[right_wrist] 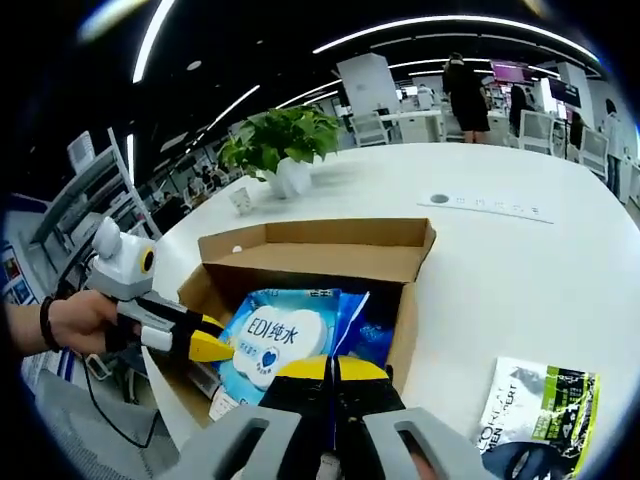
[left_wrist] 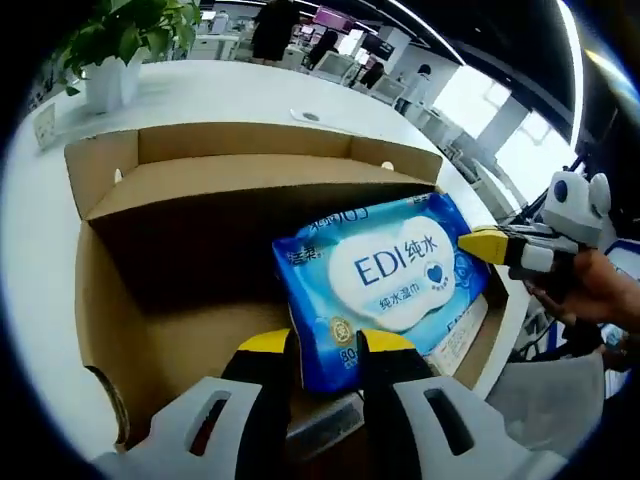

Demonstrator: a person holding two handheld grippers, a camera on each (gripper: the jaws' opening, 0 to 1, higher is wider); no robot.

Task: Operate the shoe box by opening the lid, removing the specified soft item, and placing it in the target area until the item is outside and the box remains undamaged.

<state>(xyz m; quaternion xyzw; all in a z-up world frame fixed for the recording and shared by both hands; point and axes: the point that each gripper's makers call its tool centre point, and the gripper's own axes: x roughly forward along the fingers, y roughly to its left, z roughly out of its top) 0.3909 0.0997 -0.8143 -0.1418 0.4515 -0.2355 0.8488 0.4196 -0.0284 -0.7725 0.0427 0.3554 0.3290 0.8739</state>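
Wipes pack [left_wrist: 385, 285] between left gripper [left_wrist: 328, 345] jaws (inside open box [left_wrist: 180, 215])

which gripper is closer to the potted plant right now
Left, as far as the views show. The left gripper sits at the box side toward the potted plant; the right gripper clamps the wipes pack at the box's near edge.

blue wet-wipes pack [left_wrist: 385, 285] inside open cardboard shoe box [left_wrist: 110, 290]

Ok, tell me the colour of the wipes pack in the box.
Blue wipes pack with a white cloud-shaped label; clearest in the left gripper view.
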